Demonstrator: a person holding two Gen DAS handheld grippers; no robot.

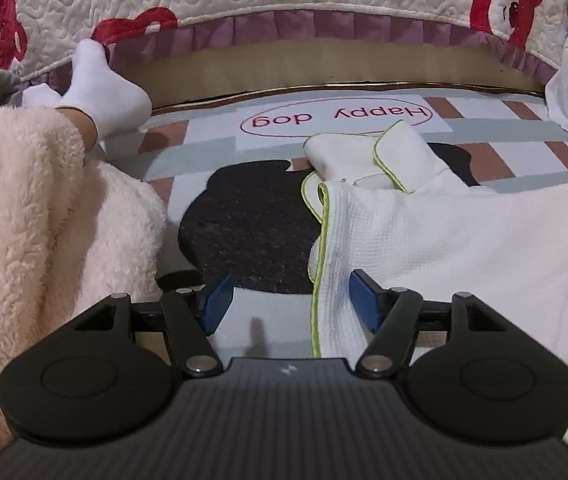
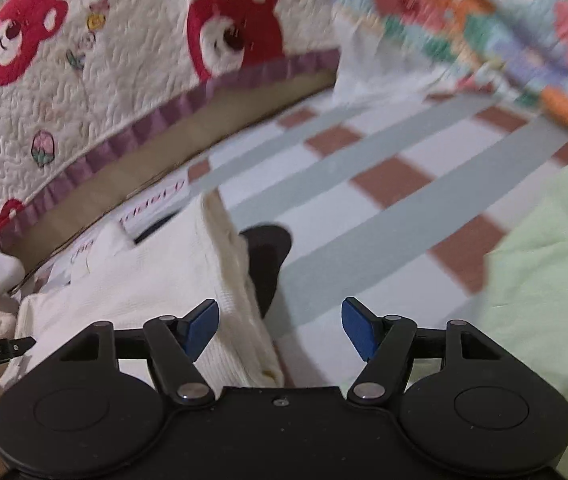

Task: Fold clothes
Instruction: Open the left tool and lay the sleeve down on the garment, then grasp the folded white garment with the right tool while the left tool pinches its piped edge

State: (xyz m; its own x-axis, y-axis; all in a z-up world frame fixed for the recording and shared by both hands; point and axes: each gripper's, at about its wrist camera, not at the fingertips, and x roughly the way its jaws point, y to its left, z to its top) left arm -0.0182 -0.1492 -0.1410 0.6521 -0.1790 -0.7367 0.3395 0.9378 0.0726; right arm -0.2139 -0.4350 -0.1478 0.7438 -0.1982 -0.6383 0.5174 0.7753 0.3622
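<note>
**White waffle garment on checked mat, both grippers parted**

The checked mat (image 1: 212,152) carries the white garment (image 1: 464,232), spread from centre toward 3 o'clock in the left wrist view. Its collar end (image 1: 368,156) points to 12 o'clock, so the long axis probably runs 6 to 12. The fabric looks light, soft and limp; the lime-piped edge (image 1: 318,280) seems the firmest place to pinch. The left gripper (image 1: 290,306) straddles that edge with jaws apart, gripping nothing. The right gripper (image 2: 280,330) is likewise spread and empty at the garment's 6 o'clock corner.

patchwork quilt (image 2: 484,20) motion-blurred | white garment (image 1: 464,240) cut off right
</note>
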